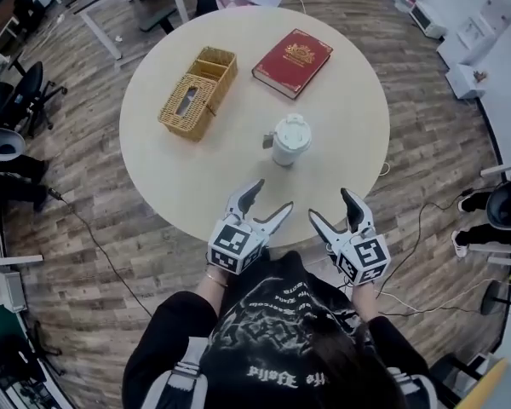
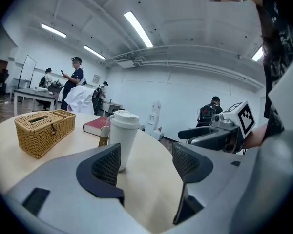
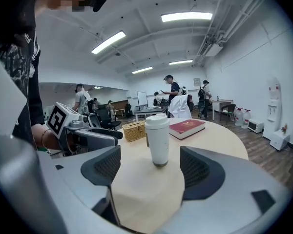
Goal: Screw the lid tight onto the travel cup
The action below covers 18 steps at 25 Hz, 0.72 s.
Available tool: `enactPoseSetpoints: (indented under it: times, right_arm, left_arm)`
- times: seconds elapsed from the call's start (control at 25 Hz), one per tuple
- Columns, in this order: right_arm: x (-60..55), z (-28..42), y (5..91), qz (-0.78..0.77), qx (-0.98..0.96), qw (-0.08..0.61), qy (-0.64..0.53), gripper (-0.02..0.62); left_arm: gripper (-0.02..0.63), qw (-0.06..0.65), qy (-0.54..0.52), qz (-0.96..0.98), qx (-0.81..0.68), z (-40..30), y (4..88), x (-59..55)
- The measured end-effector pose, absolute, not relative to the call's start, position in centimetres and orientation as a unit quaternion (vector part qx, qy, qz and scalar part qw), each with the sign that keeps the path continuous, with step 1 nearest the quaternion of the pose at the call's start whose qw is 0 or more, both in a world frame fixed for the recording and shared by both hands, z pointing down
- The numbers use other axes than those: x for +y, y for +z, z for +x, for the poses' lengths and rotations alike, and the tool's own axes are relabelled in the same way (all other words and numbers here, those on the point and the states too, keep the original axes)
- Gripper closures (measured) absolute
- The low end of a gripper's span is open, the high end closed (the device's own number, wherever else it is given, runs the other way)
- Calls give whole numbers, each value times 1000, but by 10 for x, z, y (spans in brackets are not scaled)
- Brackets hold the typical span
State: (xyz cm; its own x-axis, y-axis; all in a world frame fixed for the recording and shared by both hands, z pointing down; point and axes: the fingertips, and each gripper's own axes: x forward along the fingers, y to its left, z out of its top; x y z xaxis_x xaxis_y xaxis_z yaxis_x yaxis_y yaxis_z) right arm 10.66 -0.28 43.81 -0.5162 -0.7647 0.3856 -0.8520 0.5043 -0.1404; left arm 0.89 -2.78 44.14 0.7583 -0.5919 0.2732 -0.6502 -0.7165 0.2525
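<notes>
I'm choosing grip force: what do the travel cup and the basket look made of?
Travel cup: smooth, matte white surface, probably plastic or painted metal; the look leaves it open. Basket: tan wicker or rattan, judging by the visible woven strands and the uneven, unglossed surface.

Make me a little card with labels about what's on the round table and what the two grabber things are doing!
table: round, light wood
travel cup: white, upright, near the table's middle
lid: on top of the cup; how tight, cannot tell
basket: wicker, left of the cup in the head view
book: red, closed, beyond the cup
left gripper: fingers apart, nothing held, at the table's near edge
right gripper: fingers apart, nothing held, at the near edge too
cup touched: no, both grippers are short of it
</notes>
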Motion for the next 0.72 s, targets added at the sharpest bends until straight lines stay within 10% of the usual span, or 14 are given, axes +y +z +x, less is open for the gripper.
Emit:
enactPoseSetpoints:
  times: [0.72]
  right_arm:
    - [-63,117,437,516,-832,130,156,222]
  left_arm:
    - [267,168,131,917,-336,32,492,-104]
